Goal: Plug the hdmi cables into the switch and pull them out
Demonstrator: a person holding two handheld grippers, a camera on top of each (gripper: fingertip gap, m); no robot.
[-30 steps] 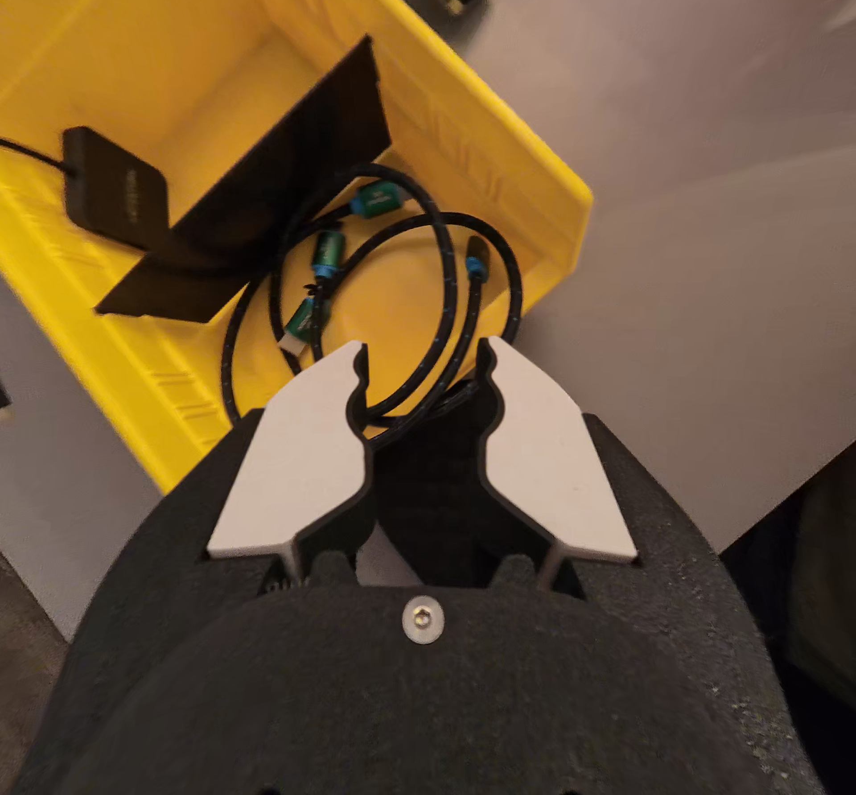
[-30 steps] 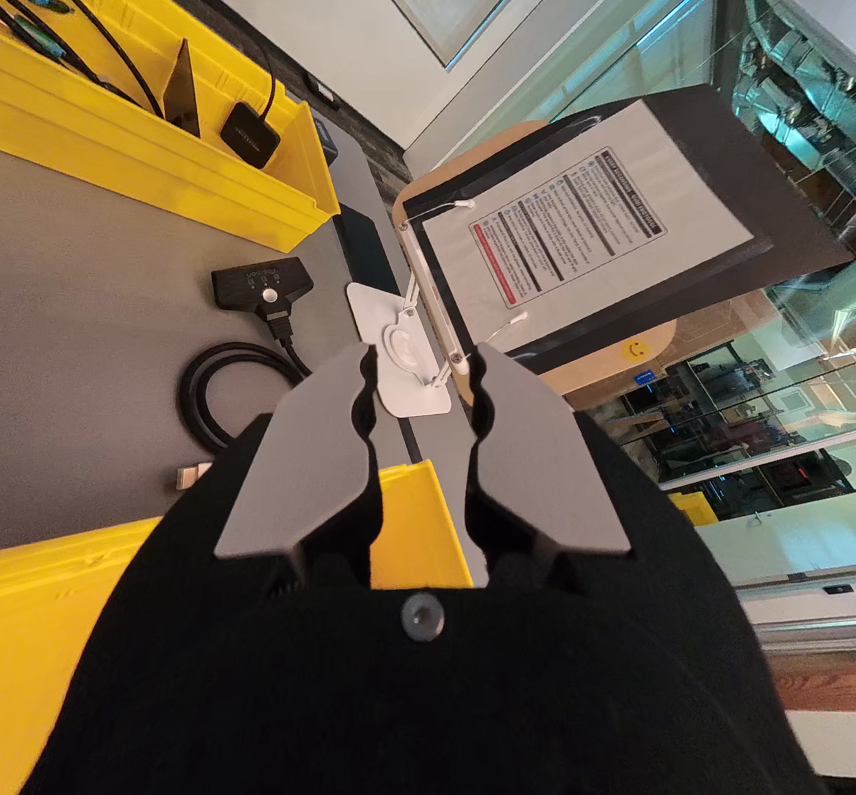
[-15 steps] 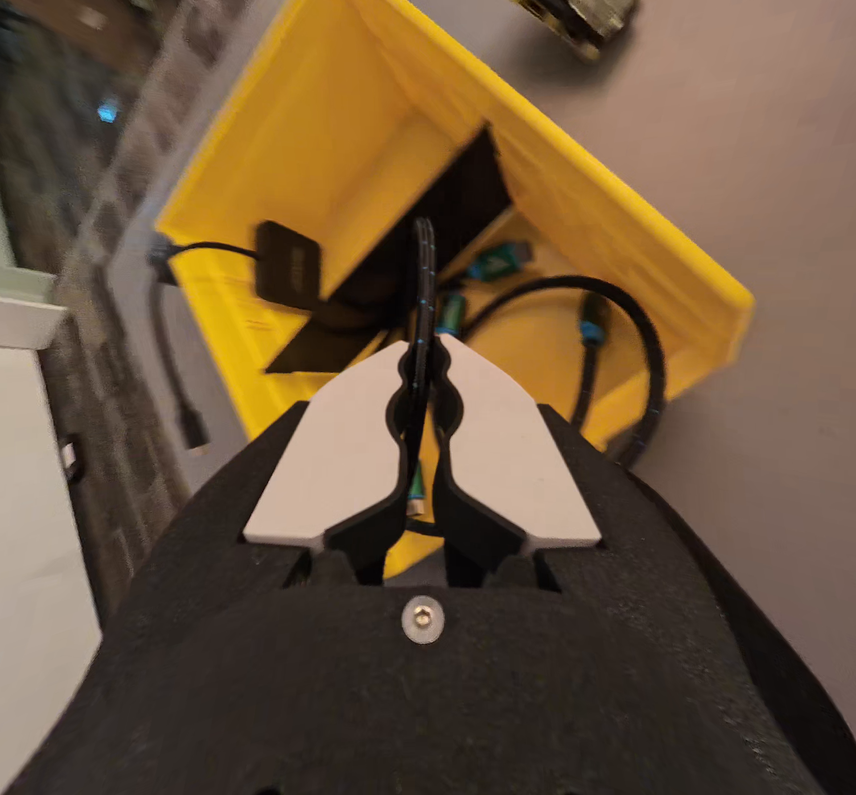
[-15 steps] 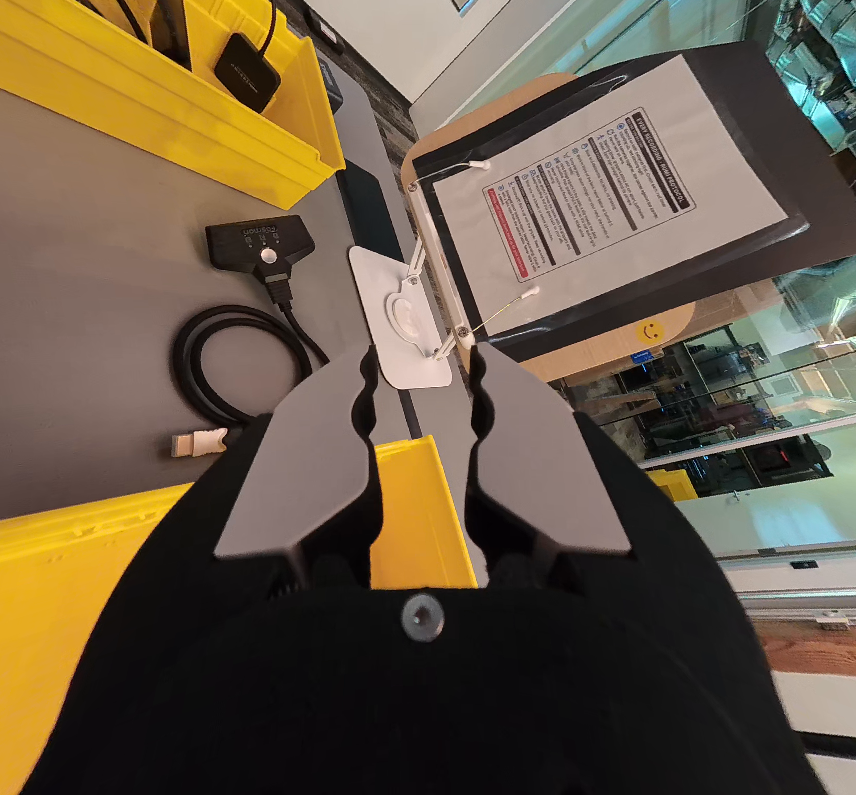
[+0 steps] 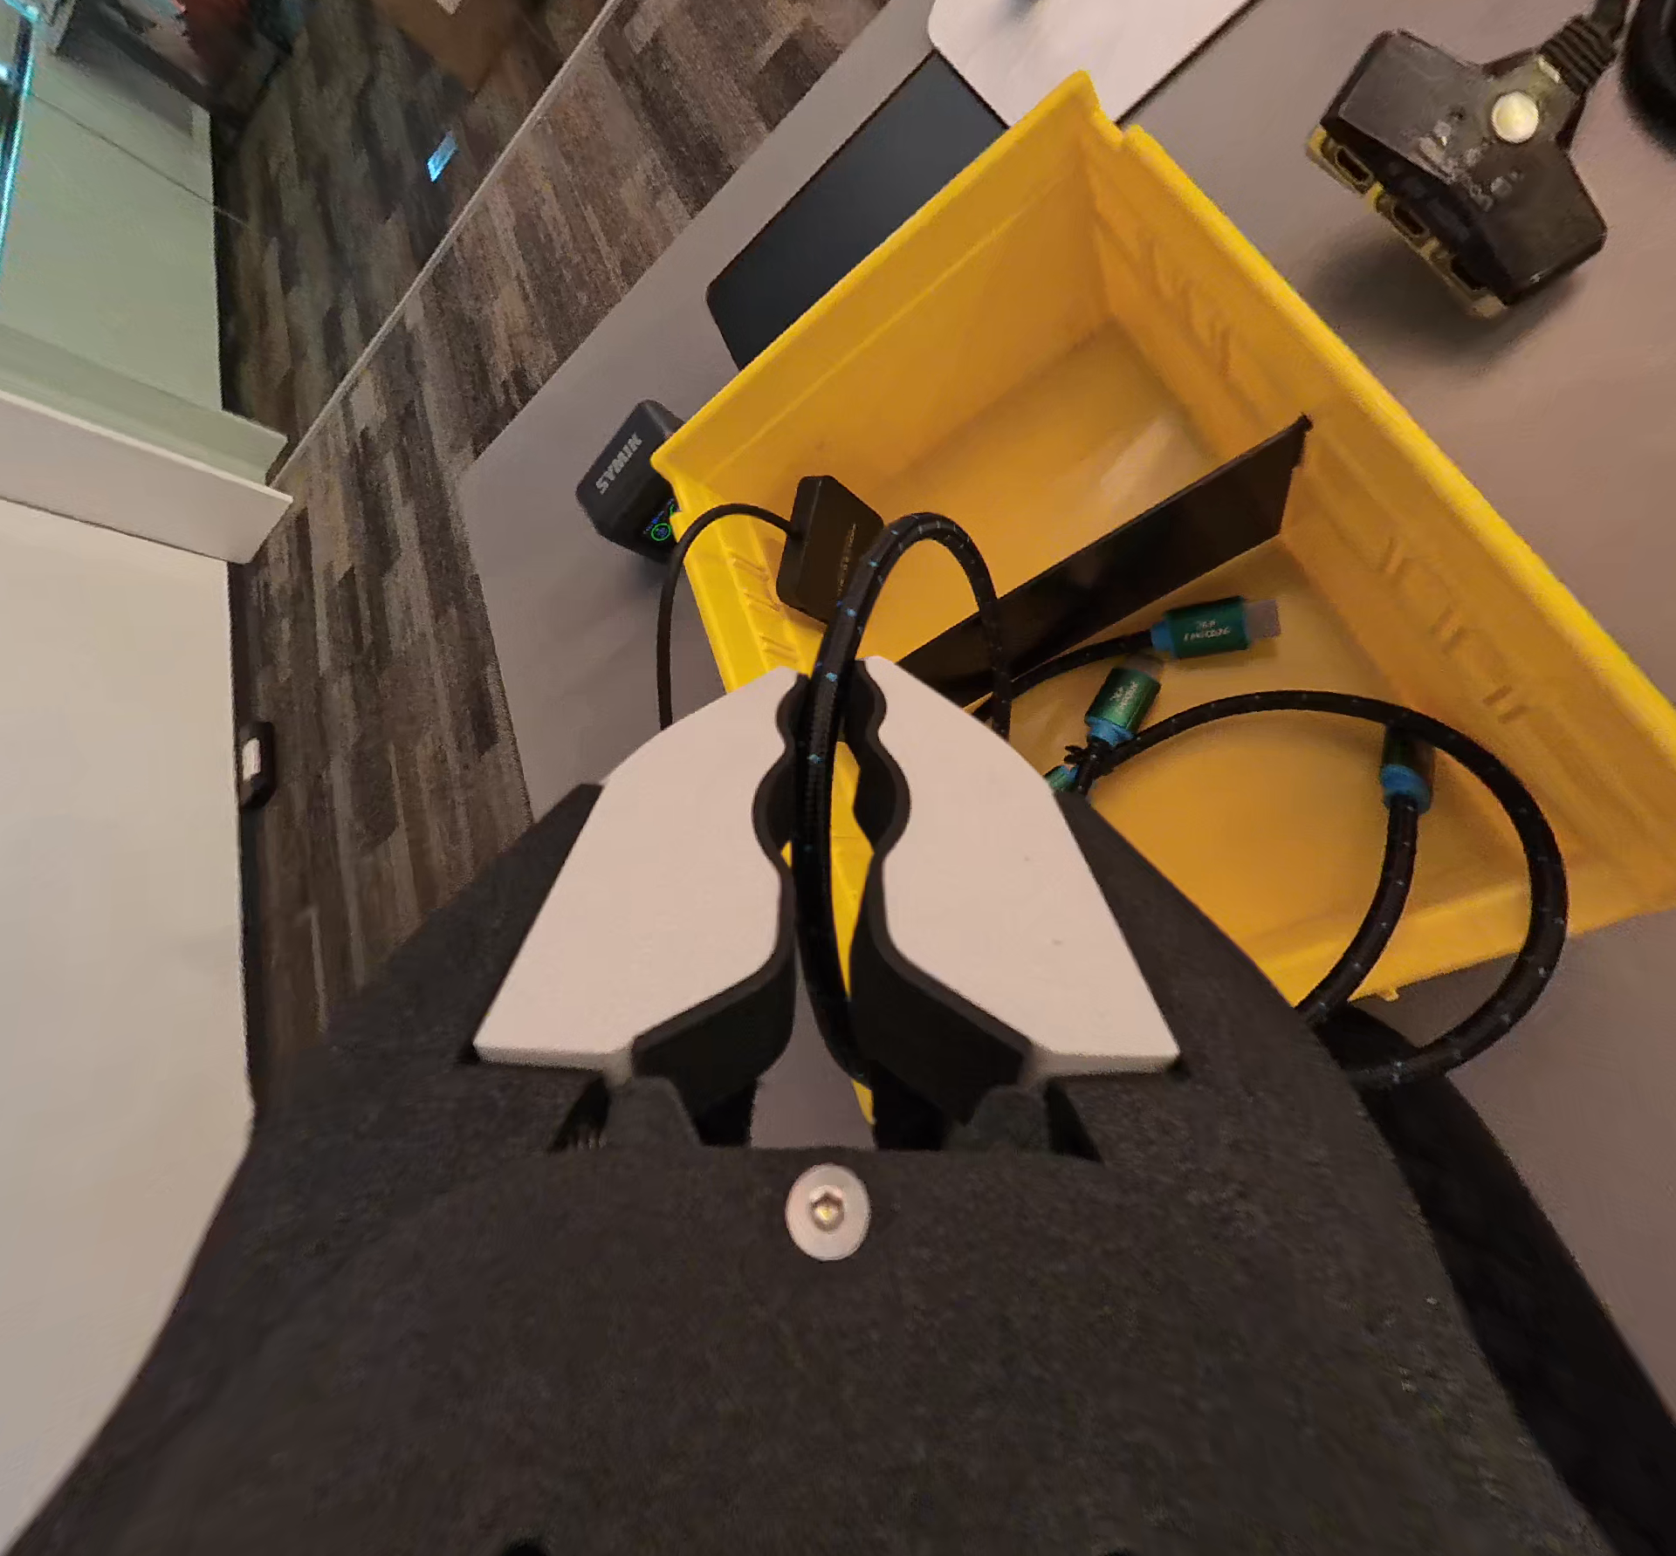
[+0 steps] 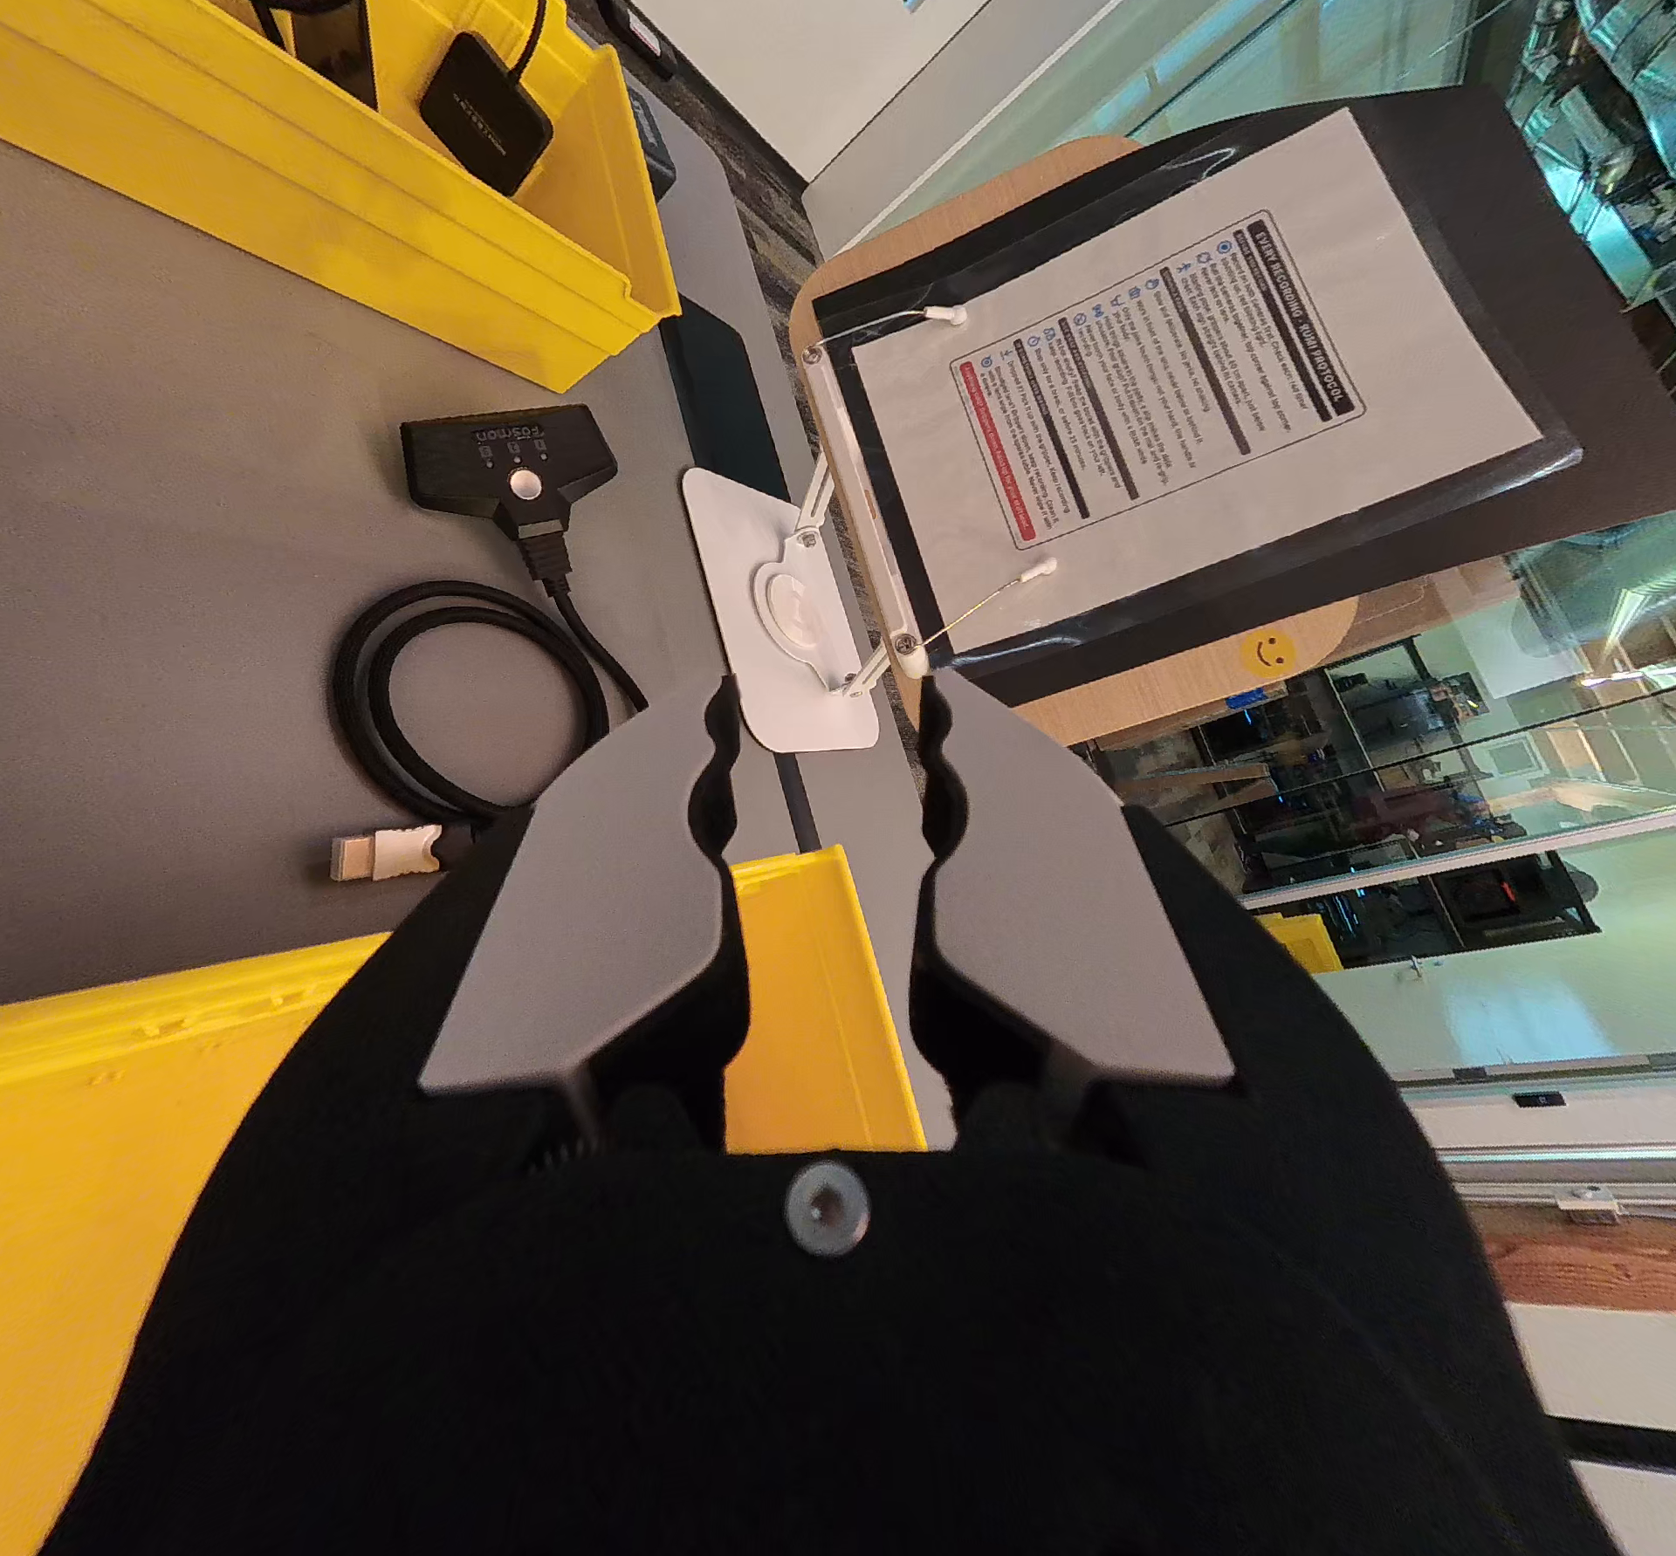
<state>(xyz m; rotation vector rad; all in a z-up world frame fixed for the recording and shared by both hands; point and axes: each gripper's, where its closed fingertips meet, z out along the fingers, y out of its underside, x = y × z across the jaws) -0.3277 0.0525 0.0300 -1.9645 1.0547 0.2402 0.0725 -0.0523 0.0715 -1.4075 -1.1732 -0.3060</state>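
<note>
A braided HDMI cable (image 5: 821, 733) is clamped in the left gripper (image 5: 827, 687), raised above the yellow bin (image 5: 1179, 316). The right gripper (image 6: 821, 715) is held apart and empty, tilted over the tabletop (image 6: 181, 515), near the switch (image 6: 508, 461).

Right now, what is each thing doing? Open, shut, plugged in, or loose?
Left gripper: shut on a braided cable.
Right gripper: open, empty.
Switch: on the table, its side ports empty.
Green plugs: loose in the yellow bin.
White plug: loose on the table.
</note>
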